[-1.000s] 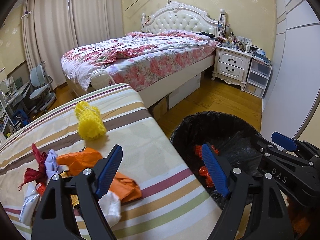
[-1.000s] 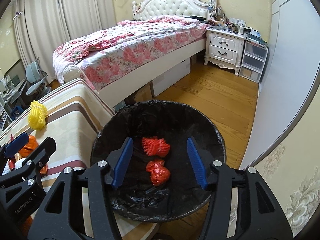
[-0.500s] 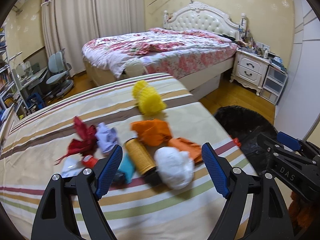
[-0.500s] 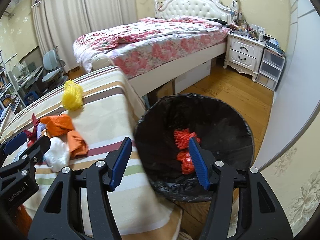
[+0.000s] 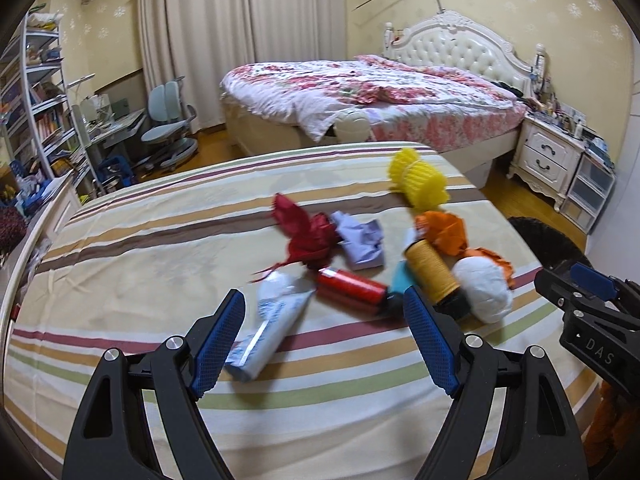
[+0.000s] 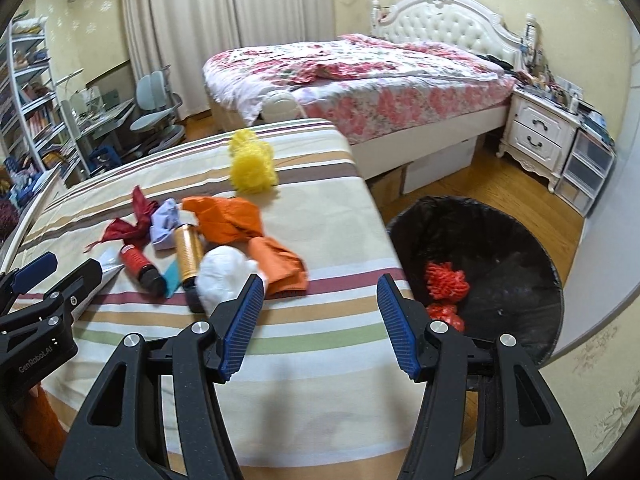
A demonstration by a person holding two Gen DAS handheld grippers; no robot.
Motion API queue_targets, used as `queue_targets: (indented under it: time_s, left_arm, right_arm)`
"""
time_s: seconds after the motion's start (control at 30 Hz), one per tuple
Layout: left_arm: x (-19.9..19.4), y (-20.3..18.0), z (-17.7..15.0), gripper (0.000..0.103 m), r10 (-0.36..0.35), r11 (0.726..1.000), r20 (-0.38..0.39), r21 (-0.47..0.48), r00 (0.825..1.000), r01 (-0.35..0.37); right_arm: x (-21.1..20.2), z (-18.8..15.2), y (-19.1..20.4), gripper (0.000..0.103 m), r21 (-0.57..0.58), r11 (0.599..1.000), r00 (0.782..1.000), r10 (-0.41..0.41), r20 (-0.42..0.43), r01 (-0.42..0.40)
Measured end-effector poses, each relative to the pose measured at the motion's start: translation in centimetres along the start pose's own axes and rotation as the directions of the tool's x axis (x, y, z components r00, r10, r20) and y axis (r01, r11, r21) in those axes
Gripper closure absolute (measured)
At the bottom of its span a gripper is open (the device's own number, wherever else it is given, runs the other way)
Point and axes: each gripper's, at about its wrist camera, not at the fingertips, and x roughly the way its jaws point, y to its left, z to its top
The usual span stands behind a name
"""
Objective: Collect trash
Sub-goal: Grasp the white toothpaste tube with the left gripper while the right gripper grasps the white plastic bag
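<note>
Scattered trash lies on the striped table [image 5: 160, 240]: a yellow foam net [image 5: 418, 178], red crumpled paper [image 5: 306, 232], lilac paper [image 5: 360, 242], orange paper [image 5: 444, 228], a yellow spool [image 5: 430, 270], a red spool [image 5: 352, 288], a white wad [image 5: 482, 288] and a white tube [image 5: 272, 328]. My left gripper [image 5: 324, 336] hovers open over the tube and the red spool, holding nothing. My right gripper [image 6: 320, 320] stands open and empty above the table's near corner, with the white wad [image 6: 222, 278] just left of it. The black-lined bin [image 6: 480, 280] on the floor holds two red net pieces [image 6: 446, 284].
A flowered bed [image 6: 360, 76] stands behind the table, a white nightstand [image 6: 536, 136] and plastic drawers [image 6: 588, 172] beside it. A desk chair [image 5: 168, 128] and bookshelves [image 5: 36, 100] fill the left. Wooden floor [image 6: 460, 176] lies between the table and the bed.
Both grippers have swung left, away from the bin and over the table. The trash pile now fills the left wrist view; the bin has slid to the right of both views. Jaws stay as they were.
</note>
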Motion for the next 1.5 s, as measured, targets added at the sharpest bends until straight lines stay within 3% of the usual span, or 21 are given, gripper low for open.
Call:
queue_targets:
  time_s: [0.47,0.73,1.03,1.5]
  left_arm:
    - [1.4,5.0,-1.8,0.024,0.041,0.996,-0.076,-0.073,0.996,-0.047]
    - [2.3,5.5,-1.8,0.025,0.009,0.997,-0.098,-0.079,0.995,-0.017]
    - [3.1,5.9,-2.4,0.075,-0.056,0.995,-0.149,-0.088,0.987,0.043]
    - [0.1,5.5,-3.0,0.077,-0.074,0.995,-0.095,-0.074,0.993,0.067]
  right_arm:
    - [1.8,0.0,4.7,0.045,-0.074,0.995,0.997,0.066,-0.042,-0.069]
    - [2.6,-0.3,5.3,0.067,-0.090,0.993,0.994,0.077,-0.071,-0.083]
    - [2.3,-0.3,5.4,0.075,-0.094,0.991,0.994,0.085,-0.063,-0.091]
    - [0.0,-0.6,4.7,0.077,-0.087,0.993,0.996,0.082,-0.030,-0.084]
